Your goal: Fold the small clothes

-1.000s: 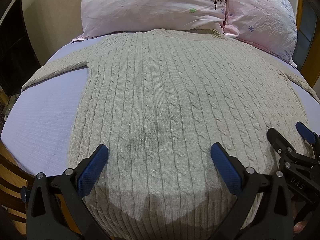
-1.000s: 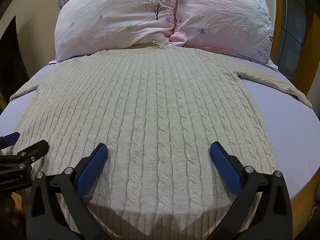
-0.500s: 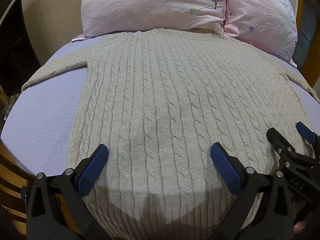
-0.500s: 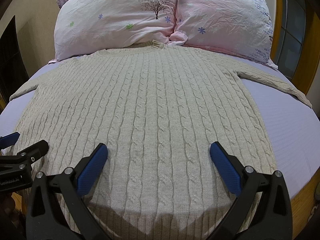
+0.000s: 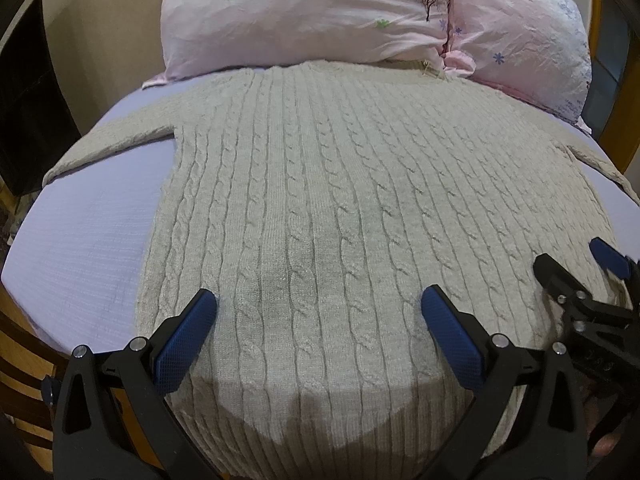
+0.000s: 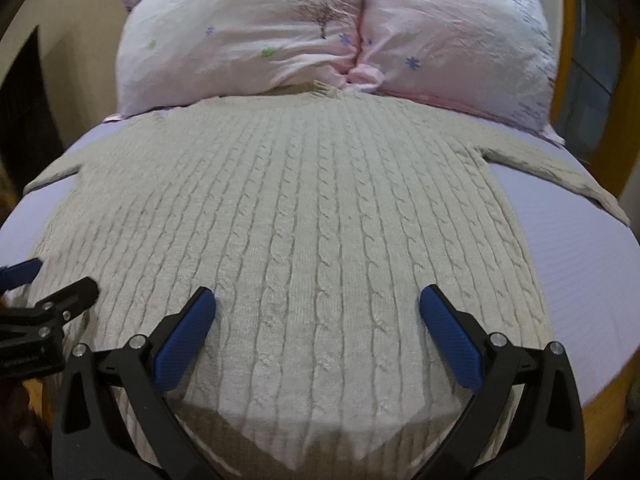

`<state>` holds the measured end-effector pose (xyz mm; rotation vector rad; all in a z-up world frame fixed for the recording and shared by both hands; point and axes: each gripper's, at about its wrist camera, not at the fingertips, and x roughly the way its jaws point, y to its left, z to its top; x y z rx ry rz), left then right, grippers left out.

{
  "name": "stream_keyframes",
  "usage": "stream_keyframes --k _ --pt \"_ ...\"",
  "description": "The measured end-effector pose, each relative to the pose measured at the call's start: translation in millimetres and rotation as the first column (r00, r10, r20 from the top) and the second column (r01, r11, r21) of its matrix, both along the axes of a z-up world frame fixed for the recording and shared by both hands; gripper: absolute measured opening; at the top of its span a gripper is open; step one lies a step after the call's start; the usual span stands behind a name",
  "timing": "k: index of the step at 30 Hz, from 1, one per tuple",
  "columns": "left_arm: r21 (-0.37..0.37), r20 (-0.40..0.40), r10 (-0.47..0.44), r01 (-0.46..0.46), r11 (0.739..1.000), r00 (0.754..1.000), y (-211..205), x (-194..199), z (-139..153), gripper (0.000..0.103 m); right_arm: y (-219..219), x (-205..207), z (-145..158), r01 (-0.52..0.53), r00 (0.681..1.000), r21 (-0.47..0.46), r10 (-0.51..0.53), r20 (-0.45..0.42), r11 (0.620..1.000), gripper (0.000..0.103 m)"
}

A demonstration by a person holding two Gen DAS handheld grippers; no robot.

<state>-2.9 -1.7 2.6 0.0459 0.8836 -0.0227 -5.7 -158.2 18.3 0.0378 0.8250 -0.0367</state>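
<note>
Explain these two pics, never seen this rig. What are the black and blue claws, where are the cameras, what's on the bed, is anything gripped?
No robot arm here: a person holds a two-finger gripper in each hand, each with a fisheye camera looking along its fingers. One picture is from the left gripper, the other from the right gripper; each view also catches the other gripper at its edge. Both have their blue pads spread wide and hold nothing. A beige cable-knit sweater lies flat, sleeves out, on a lavender bed sheet, collar toward two pink pillows. Folding has not begun.

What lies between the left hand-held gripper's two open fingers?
Only the cable-knit sweater, spread flat on the bed; nothing else, as the left wrist view shows.
</note>
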Motion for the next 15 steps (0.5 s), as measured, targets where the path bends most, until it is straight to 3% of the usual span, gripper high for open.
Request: stream_keyframes --k 2,4,8,10,11,12,13,15 --pt "0.003 0.031 -0.011 0.011 1.000 0.999 0 -5 0 0.102 -22 2 10 -0.001 1.000 0.088 0.000 0.008 0.996 0.101" --pt "-0.008 0.030 -0.037 0.037 0.999 0.999 3 -3 2 0.102 -70 -1 31 0.058 0.994 0.223 -0.076 0.073 0.973 0.101" --pt "-0.070 0.090 -0.050 0.056 0.996 0.995 34 10 17 0.102 -191 5 61 0.270 0.937 0.419 -0.336 0.092 0.867 0.101" --pt "-0.116 0.117 -0.040 0.053 0.992 0.992 54 19 25 0.102 -261 11 57 0.390 0.881 0.517 -0.471 0.029 0.762 0.086" --pt "-0.144 0.124 -0.025 0.043 0.989 0.992 66 23 28 0.102 -300 15 49 0.458 0.841 0.573 -0.541 -0.031 0.679 0.081" --pt "-0.187 0.133 0.005 0.020 0.982 0.991 83 30 31 0.102 -317 17 44 0.485 0.821 0.599 -0.568 -0.060 0.637 0.071" --pt "-0.218 0.143 0.032 0.000 0.976 0.989 97 35 34 0.102 -346 20 34 0.528 0.783 0.638 -0.612 -0.111 0.560 0.068" --pt "-0.271 0.153 0.097 -0.053 0.961 0.983 126 46 40 0.102 -386 22 18 0.594 0.717 0.668 -0.671 -0.188 0.448 0.068"
